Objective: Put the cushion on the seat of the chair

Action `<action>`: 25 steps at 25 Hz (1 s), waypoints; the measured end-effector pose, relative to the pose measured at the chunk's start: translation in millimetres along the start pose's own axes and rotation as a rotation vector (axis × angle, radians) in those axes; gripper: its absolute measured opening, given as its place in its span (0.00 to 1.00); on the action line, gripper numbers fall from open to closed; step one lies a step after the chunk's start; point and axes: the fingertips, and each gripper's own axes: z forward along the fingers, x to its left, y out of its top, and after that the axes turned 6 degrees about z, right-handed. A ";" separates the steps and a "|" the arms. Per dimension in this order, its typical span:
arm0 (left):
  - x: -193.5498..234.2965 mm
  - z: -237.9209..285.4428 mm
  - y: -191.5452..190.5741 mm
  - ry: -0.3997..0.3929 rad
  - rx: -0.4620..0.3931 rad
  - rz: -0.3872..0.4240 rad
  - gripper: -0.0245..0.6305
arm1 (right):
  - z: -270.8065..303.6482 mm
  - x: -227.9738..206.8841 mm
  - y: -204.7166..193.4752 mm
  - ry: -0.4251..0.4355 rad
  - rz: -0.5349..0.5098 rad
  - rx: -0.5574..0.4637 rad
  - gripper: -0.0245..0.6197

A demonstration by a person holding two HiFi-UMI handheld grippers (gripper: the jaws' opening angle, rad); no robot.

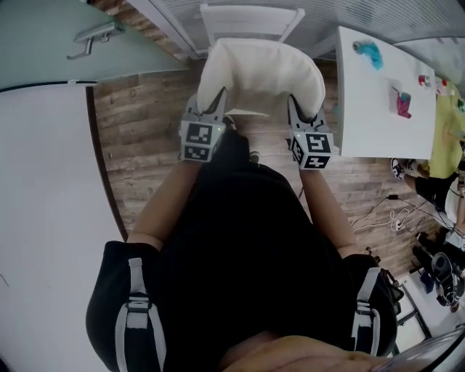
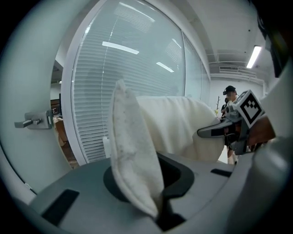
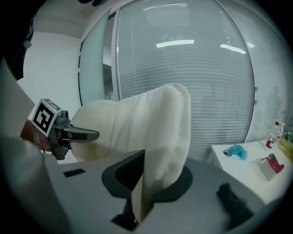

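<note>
A cream cushion (image 1: 259, 73) hangs in the air between my two grippers, over a white chair (image 1: 251, 22) of which only the backrest top shows beyond it. My left gripper (image 1: 216, 104) is shut on the cushion's left corner (image 2: 132, 151). My right gripper (image 1: 299, 112) is shut on its right corner (image 3: 165, 137). Each gripper view shows the fabric pinched between the jaws and the other gripper across the cushion. The chair's seat is hidden under the cushion.
A white table (image 1: 378, 94) stands at the right with a teal thing (image 1: 369, 51) and a pink thing (image 1: 403, 103) on it. A glass wall with blinds (image 2: 114, 73) and a door with a handle (image 1: 91, 36) lie ahead and left. Wooden floor (image 1: 145, 145) shows below; cables (image 1: 396, 214) lie at the right.
</note>
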 end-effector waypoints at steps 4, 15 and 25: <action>17.2 18.9 -13.2 -0.028 0.025 -0.034 0.12 | 25.0 -0.2 -5.2 -0.008 0.008 0.039 0.11; 42.4 72.9 -60.1 -0.063 0.127 -0.158 0.12 | 92.1 -13.6 -35.0 0.025 0.026 0.164 0.11; 43.4 123.2 -100.5 -0.048 0.201 -0.259 0.12 | 143.3 -40.6 -67.4 0.090 0.009 0.252 0.11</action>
